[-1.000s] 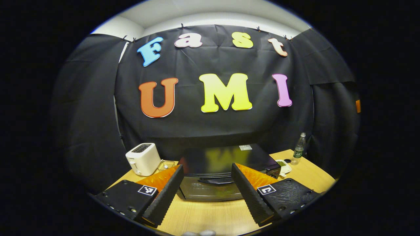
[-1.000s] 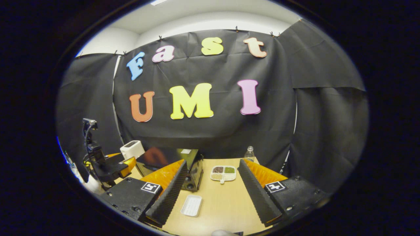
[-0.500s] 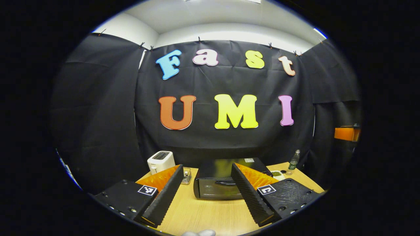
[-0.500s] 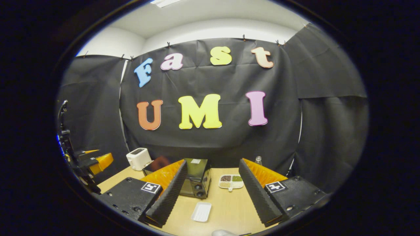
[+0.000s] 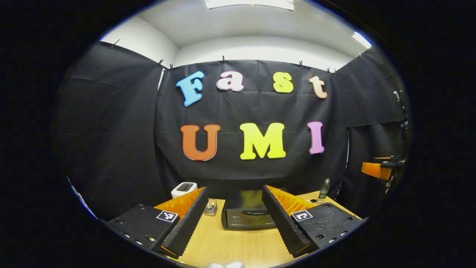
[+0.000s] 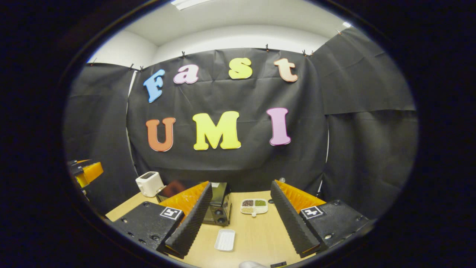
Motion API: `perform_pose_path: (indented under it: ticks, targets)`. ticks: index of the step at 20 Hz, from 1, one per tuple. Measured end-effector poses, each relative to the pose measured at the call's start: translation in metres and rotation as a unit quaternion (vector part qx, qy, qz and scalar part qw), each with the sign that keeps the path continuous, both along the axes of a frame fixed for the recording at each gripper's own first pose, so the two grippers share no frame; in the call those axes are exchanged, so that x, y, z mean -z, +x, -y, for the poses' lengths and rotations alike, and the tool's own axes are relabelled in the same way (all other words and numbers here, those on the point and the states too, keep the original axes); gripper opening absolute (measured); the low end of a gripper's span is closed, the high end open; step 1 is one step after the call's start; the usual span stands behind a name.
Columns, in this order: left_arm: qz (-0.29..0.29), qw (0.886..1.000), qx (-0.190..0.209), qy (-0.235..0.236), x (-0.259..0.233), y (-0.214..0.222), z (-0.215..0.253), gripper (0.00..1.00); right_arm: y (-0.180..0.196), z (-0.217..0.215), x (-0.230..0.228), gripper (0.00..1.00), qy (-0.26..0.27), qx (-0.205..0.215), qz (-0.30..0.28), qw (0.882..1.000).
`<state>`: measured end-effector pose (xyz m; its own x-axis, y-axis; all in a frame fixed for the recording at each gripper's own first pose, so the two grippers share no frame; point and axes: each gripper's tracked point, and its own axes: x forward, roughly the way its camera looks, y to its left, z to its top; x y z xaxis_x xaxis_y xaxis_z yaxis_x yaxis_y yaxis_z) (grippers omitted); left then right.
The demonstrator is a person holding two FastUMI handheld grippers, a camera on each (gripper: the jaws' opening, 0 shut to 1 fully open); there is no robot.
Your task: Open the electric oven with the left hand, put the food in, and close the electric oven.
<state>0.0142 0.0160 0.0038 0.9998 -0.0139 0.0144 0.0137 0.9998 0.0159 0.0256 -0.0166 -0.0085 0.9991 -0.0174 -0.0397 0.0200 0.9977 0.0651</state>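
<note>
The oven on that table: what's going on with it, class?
A person holds tongs in each hand, and both pairs hang open above the wooden table, gripping nothing. The left tongs face the black electric oven, whose door is shut. The right tongs look over an empty white tray and a divided dish beside the oven. A white toaster stands further left.

A white toaster is seen at the table's back left, a small glass jar just beside it. A plastic bottle stands back right. A divided dish and white tray lie apart.
</note>
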Motion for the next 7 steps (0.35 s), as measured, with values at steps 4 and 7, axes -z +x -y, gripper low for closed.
perform_pose_path:
  ticks: [4, 7]
  targets:
    - [0.006, 1.000, 0.005, -0.001, -0.009, -0.004, 0.001, 0.95, -0.011, 0.001, -0.004, 0.95, -0.005, 0.006, 0.005, 1.000]
    - [0.007, 1.000, 0.009, -0.001, -0.009, -0.005, 0.003, 0.95, -0.014, 0.001, -0.007, 0.95, -0.008, 0.007, 0.007, 1.000]
